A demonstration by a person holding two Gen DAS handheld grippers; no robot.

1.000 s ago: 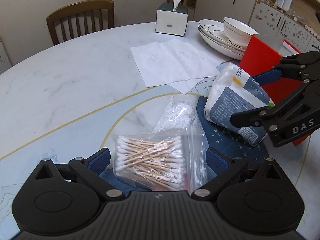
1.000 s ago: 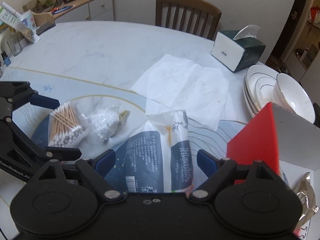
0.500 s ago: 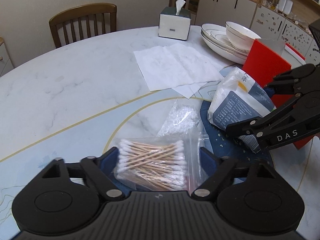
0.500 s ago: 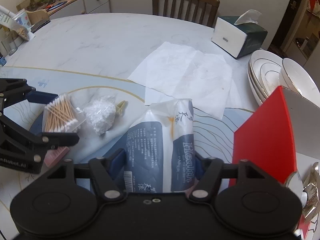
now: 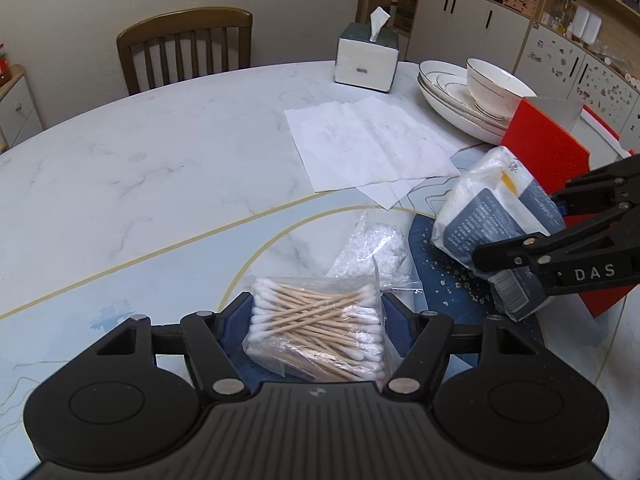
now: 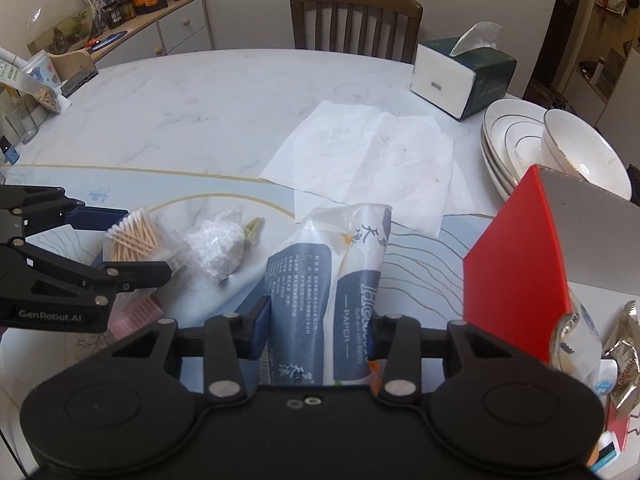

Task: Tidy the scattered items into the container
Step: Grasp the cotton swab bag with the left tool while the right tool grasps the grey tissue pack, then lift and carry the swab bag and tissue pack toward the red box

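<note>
A clear bag of cotton swabs point(image 5: 320, 312) lies on the table between the blue pads of my left gripper point(image 5: 314, 322). Its jaws are closing and both pads press the bag's sides. In the right wrist view a white and grey pack of paper tissues point(image 6: 328, 280) is pinched between the pads of my right gripper point(image 6: 316, 328), whose jaws are also closing. The pack tilts up off the table point(image 5: 492, 216). A small bag of white pieces point(image 6: 218, 246) lies between the two items. The red box point(image 6: 516, 264) stands open just right of the pack.
Spread paper napkins point(image 5: 368, 144), a tissue box point(image 5: 366, 60) and stacked plates with a bowl point(image 5: 472, 96) lie farther back. Snack packets point(image 6: 624, 356) sit right of the red box. A pink item point(image 6: 132, 316) lies by the left gripper. A chair point(image 5: 188, 48) stands behind the table.
Both grippers' jaws have drawn in from wide open onto their items. The swab bag is now squeezed between the left pads, and the tissue pack is pinched narrower and raised.
</note>
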